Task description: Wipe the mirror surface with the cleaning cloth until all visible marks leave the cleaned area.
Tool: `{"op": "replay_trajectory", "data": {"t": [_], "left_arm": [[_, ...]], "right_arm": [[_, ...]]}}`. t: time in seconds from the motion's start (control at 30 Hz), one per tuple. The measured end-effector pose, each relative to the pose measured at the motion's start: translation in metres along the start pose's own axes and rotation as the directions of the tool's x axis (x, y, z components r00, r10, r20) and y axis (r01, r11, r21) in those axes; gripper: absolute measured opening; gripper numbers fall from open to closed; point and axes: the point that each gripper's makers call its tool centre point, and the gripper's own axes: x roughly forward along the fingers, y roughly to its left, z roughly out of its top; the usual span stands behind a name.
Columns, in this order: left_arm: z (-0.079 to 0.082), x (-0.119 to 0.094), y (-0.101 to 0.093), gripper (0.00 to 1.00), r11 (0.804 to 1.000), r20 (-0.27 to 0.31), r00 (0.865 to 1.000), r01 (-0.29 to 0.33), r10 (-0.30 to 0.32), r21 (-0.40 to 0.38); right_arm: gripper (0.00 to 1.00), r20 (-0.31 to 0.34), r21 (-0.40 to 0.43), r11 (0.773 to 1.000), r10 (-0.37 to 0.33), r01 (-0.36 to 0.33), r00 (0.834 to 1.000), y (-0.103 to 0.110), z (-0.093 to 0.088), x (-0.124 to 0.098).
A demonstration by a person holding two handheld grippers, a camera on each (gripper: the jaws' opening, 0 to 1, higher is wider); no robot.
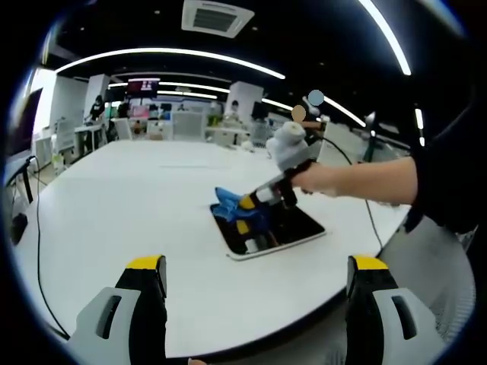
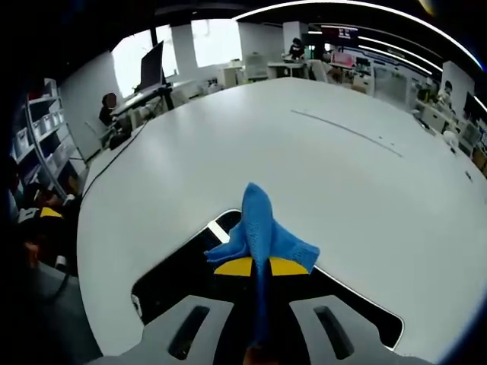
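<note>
Left fingers: two grey, yellow-tipped fingers [image 1: 144, 285] of the left gripper [image 1: 257, 268] are standing wide apart at the near edge of the left gripper view, gripping nothing and hovering above the table's near rim.
Right fingers: the yellow-tipped fingers [image 2: 237, 266] of the right gripper [image 2: 261, 267] are pressing close together on the bright blue cleaning cloth [image 2: 262, 228], pinching it between their tips.
Right gripper from the other side: in the left gripper view it is reaching in from the right, a person's hand [image 1: 323, 181] in a dark sleeve [image 1: 449, 171] wrapping around its handle, its tips pointing down onto the mirror.
Cloth: the blue fabric is bunching up in a peak ahead of the right gripper's tips, its lower part lying on the mirror's far-left portion in the left gripper view.
Mirror: a dark rectangular mirror with rounded corners and a white frame [image 1: 268, 228] is lying flat on the table, right of centre, tilted diagonally to the table edge; its glass is reflecting the dark ceiling.
Marks: whether any smudges are sitting on the glass is too fine to tell.
Table: a large white round-edged tabletop [image 1: 122, 198] is carrying the mirror; a thin dark cable [image 1: 358, 163] is trailing over its right side.
Surroundings: an open office with long ceiling light strips [image 1: 167, 53], desks and monitors is stretching out beyond the table's far edge.
</note>
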Motion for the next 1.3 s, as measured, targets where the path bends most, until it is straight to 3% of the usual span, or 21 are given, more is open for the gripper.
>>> {"op": "replay_trajectory", "data": {"t": [0.63,1.3], "left_arm": [[0.000,0.000,0.000,0.99,1.000,0.000,1.000,0.001,-0.001,-0.001],[0.000,0.000,0.000,0.99,1.000,0.004,1.000,0.000,0.000,-0.002]], "right_arm": [[0.00,0.015,0.046,0.999,-0.017,0.016,1.000,-0.005,-0.003,-0.001],[0.00,-0.002,0.047,0.999,-0.012,0.012,1.000,0.010,-0.016,-0.013]]}}
